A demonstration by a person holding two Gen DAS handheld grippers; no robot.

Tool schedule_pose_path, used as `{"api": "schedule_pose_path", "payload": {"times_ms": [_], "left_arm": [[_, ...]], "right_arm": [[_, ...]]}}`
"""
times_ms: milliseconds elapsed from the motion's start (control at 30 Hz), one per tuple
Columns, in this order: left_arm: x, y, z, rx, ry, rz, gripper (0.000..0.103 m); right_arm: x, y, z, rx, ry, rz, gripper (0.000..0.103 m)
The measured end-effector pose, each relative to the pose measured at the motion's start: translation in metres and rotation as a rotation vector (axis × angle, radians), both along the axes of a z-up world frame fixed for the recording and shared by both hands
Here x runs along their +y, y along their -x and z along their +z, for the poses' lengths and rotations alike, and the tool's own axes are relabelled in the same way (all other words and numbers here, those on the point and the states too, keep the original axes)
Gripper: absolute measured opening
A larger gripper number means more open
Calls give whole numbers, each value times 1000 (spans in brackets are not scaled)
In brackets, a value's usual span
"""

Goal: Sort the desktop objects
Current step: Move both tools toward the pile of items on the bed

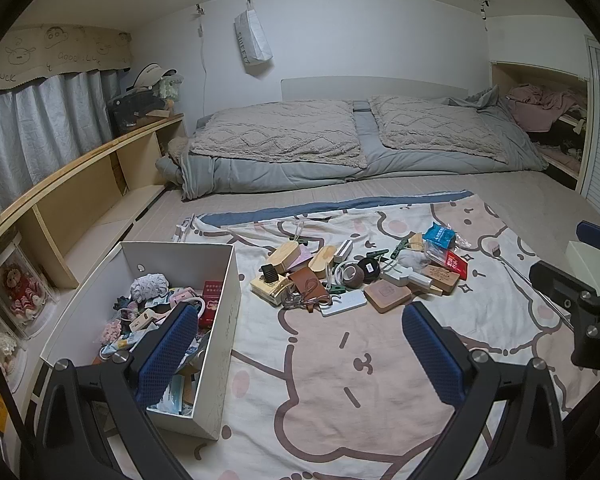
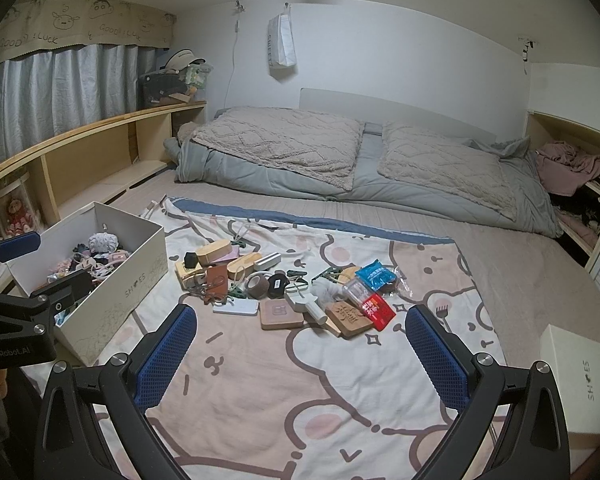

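On my far left I see grey curtains (image 2: 60, 92) over a wooden shelf (image 2: 100, 136). Next comes the open white box (image 1: 204, 360), part filled with small things, standing on the bed's cartoon blanket (image 1: 340, 380). My left gripper (image 1: 300, 354) hangs just beside the box, fingers wide apart, holding nothing. The pile of objects (image 2: 284, 292) lies mid-blanket, pillows (image 2: 284, 144) behind. My right gripper (image 2: 302, 354) is likewise spread and empty. A closed white box (image 2: 572, 384) sits far right.
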State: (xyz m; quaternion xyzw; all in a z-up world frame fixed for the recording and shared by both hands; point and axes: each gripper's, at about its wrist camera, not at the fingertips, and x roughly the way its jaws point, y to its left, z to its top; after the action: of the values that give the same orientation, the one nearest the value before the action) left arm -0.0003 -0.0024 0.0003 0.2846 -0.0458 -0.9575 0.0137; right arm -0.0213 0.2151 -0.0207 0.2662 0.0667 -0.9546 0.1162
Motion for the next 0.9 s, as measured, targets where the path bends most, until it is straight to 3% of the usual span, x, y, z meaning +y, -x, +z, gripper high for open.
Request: {"api": "schedule_pose_path", "payload": {"times_ms": [900], "left_arm": [[6,4,1,3,-15,4,103]], "right_arm": [[4,6,1,2,13,-7,103]]}}
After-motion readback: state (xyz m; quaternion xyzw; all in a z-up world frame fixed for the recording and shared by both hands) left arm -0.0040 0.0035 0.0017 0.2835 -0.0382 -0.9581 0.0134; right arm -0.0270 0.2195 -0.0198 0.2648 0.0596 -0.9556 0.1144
